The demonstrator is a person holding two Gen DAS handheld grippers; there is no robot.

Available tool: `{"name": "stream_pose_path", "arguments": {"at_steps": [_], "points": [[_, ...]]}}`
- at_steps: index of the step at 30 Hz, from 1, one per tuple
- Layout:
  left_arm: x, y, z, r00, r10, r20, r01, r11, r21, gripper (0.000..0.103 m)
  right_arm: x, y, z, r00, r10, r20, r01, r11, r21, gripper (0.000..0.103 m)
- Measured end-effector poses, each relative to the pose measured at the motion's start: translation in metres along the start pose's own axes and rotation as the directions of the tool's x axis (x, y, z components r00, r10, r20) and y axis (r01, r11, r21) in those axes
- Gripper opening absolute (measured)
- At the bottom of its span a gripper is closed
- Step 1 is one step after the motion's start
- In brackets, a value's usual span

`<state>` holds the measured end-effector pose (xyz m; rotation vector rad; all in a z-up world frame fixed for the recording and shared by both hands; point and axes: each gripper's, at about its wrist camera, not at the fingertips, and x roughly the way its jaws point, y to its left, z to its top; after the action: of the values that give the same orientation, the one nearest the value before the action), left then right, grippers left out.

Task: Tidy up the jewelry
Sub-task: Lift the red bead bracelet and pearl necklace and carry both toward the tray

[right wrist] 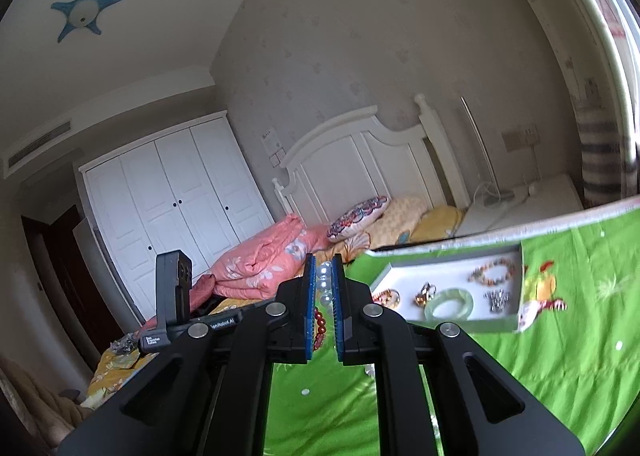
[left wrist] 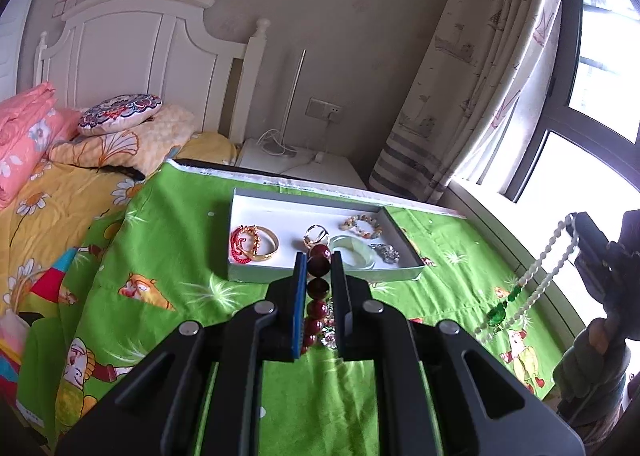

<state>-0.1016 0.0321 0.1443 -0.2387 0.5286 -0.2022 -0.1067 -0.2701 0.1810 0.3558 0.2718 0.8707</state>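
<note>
The left gripper [left wrist: 318, 260] has its fingers clamped on a dark red bead bracelet [left wrist: 317, 296] hanging just before the white tray [left wrist: 256, 276] on the green-covered counter [left wrist: 168, 240]; the right gripper [right wrist: 324, 276] pinches a white bead necklace [left wrist: 536, 280]; each strand should be lowered slowly onto bare tray floor, clear of the jade bangle [left wrist: 354, 256]; the necklace's lower end is hidden in the right view

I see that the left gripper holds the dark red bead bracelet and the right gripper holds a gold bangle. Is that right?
Not quite. The left gripper does hold the dark red bead bracelet, but the right gripper holds a white pearl necklace, as the right wrist view shows. The gold bangle lies in the white tray.
</note>
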Motion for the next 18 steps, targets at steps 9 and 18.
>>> {"name": "stream_pose_path", "arguments": {"at_steps": [9, 18], "points": [[-0.005, 0.001, 0.012, 1.0, -0.005, 0.014, 0.005, 1.0, 0.003, 0.011, 0.025, 0.015, 0.035, 1.0, -0.007, -0.01, 0.006, 0.995, -0.103, 0.009], [0.012, 0.008, 0.014, 1.0, -0.008, -0.016, 0.008, 1.0, -0.002, 0.006, 0.092, 0.01, 0.062, 0.995, -0.07, -0.075, 0.058, 0.987, -0.151, 0.009]]}}
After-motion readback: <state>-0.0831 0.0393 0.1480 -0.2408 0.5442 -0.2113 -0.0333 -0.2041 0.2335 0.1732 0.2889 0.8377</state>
